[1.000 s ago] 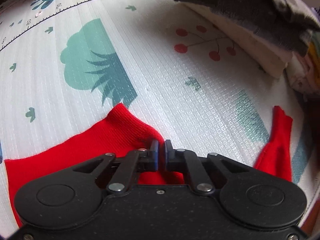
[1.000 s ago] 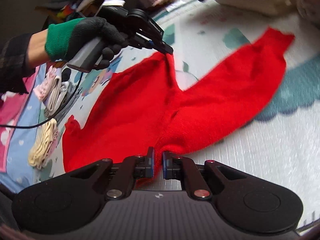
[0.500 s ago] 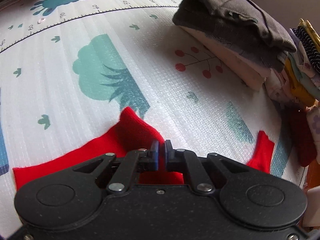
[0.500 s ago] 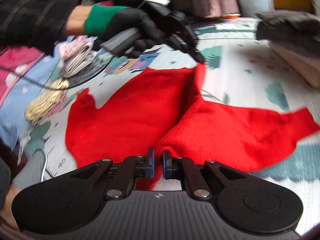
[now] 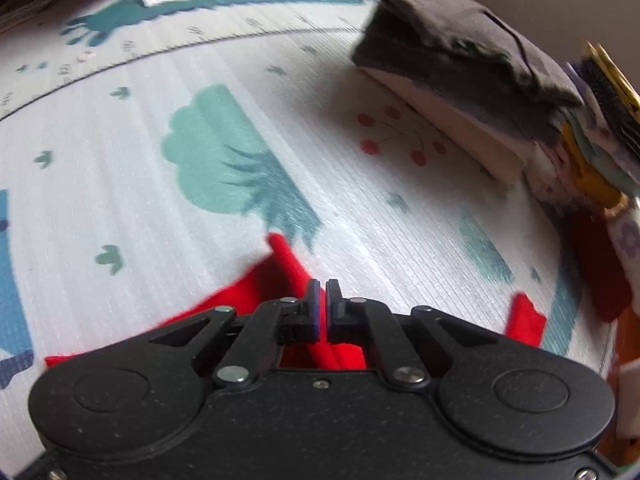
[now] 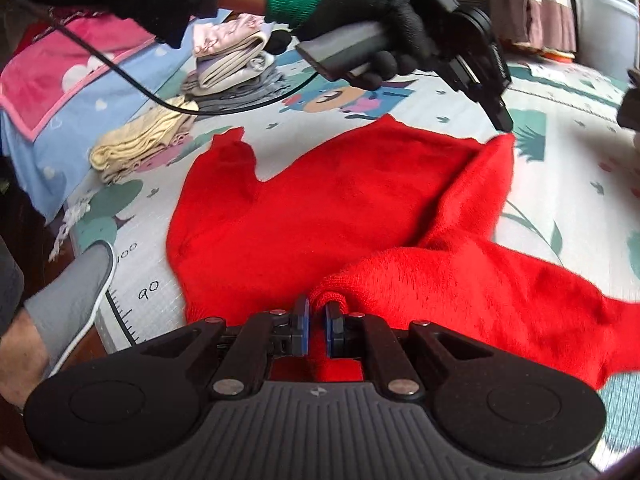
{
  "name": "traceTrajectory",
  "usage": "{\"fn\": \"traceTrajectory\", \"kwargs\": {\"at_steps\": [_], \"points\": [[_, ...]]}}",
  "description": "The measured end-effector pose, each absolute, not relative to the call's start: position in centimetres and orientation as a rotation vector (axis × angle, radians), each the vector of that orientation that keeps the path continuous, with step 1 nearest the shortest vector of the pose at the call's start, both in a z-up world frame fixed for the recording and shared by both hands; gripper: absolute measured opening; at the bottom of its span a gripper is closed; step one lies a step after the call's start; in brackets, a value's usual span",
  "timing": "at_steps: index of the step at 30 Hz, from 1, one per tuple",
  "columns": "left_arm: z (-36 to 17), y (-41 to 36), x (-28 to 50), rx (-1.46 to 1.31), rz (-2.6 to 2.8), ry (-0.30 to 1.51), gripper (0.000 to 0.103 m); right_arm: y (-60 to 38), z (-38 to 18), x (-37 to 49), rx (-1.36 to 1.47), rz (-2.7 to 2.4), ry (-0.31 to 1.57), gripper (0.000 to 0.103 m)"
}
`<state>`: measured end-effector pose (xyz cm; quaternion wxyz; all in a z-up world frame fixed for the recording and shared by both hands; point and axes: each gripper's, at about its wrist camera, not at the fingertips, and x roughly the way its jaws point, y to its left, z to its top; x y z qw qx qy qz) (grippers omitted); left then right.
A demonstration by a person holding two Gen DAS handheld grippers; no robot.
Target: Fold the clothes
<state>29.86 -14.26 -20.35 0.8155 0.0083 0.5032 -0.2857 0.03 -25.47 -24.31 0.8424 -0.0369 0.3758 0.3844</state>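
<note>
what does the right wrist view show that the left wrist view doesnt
Only the right wrist view shows the gloved left hand holding its tool, the right gripper shut on a fold of the red garment, most of that garment spread on the mat, a small pile of folded clothes and a grey slipper.

Only the left wrist view shows the grey folded garment topping a stack beside the mat, and the cherry print.

Both show the red garment, the patterned play mat, and the left gripper pinching a red corner.
</note>
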Motion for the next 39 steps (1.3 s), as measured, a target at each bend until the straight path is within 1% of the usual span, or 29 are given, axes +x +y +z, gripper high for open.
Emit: {"fn": "traceTrajectory", "kwargs": {"at_steps": [2, 3, 4, 5, 6, 9, 10, 11, 12, 13, 18, 22, 27, 33, 35, 36, 37, 38, 39], "points": [[-20.6, -13.5, 30.2, -0.023, -0.599, 1.085, 0.006, -25.3, -24.5, -0.1, -0.079, 0.814, 0.797, 0.009], [-20.6, -13.1, 30.3, -0.037, -0.59, 1.086, 0.014, -25.3, -24.5, -0.2, -0.078, 0.814, 0.798, 0.009], [-20.7, -12.9, 30.3, -0.055, -0.597, 1.087, 0.026, -25.3, -24.6, -0.2, -0.077, 0.814, 0.799, 0.009], [-20.9, -12.7, 30.4, -0.076, -0.61, 1.096, 0.03, -25.3, -24.6, -0.3, -0.075, 0.813, 0.798, 0.009], [-21.0, -12.7, 30.4, -0.095, -0.616, 1.103, 0.031, -25.3, -24.6, -0.4, -0.071, 0.813, 0.799, 0.009], [-21.8, -13.4, 30.1, -0.099, -0.634, 1.117, 0.032, -25.5, -24.6, -0.7, -0.058, 0.81, 0.794, 0.009], [-21.9, -14.0, 29.7, -0.056, -0.646, 1.108, 0.028, -25.6, -24.6, -0.9, -0.054, 0.808, 0.791, 0.009], [-22.1, -14.5, 29.3, -0.011, -0.658, 1.098, 0.015, -25.7, -24.4, -1.1, -0.051, 0.808, 0.781, 0.009], [-22.1, -15.1, 28.9, 0.043, -0.672, 1.086, 0.006, -25.8, -24.2, -1.3, -0.05, 0.808, 0.769, 0.009], [-21.9, -15.3, 28.6, 0.065, -0.675, 1.08, 0.006, -25.9, -24.0, -1.4, -0.053, 0.811, 0.757, 0.009], [-21.1, -14.0, 28.0, 0.056, -0.685, 1.05, 0.005, -25.4, -23.7, -2.1, -0.111, 0.841, 0.732, 0.009], [-22.1, -12.5, 27.7, 0.006, -0.65, 1.071, 0.005, -24.9, -24.1, -1.9, -0.157, 0.852, 0.752, 0.009], [-23.6, -12.3, 27.4, 0.018, -0.614, 1.072, 0.005, -24.1, -25.8, -1.6, -0.181, 0.854, 0.815, 0.009], [-24.2, -13.4, 27.3, 0.126, -0.585, 1.081, 0.007, -23.4, -26.8, -1.9, -0.214, 0.873, 0.816, 0.01], [-23.9, -14.0, 26.7, 0.198, -0.602, 1.047, 0.008, -23.6, -26.8, -2.1, -0.206, 0.871, 0.815, 0.01], [-23.7, -14.2, 26.4, 0.219, -0.602, 1.032, 0.013, -23.7, -26.7, -2.1, -0.201, 0.869, 0.813, 0.012], [-23.1, -14.3, 25.9, 0.261, -0.605, 0.996, 0.021, -23.8, -26.6, -2.2, -0.197, 0.867, 0.812, 0.014], [-22.3, -14.5, 25.2, 0.31, -0.615, 0.949, 0.023, -23.9, -26.4, -2.5, -0.196, 0.874, 0.808, 0.021], [-21.7, -14.5, 24.6, 0.343, -0.623, 0.927, 0.023, -24.2, -26.1, -2.9, -0.199, 0.883, 0.797, 0.032]]}}
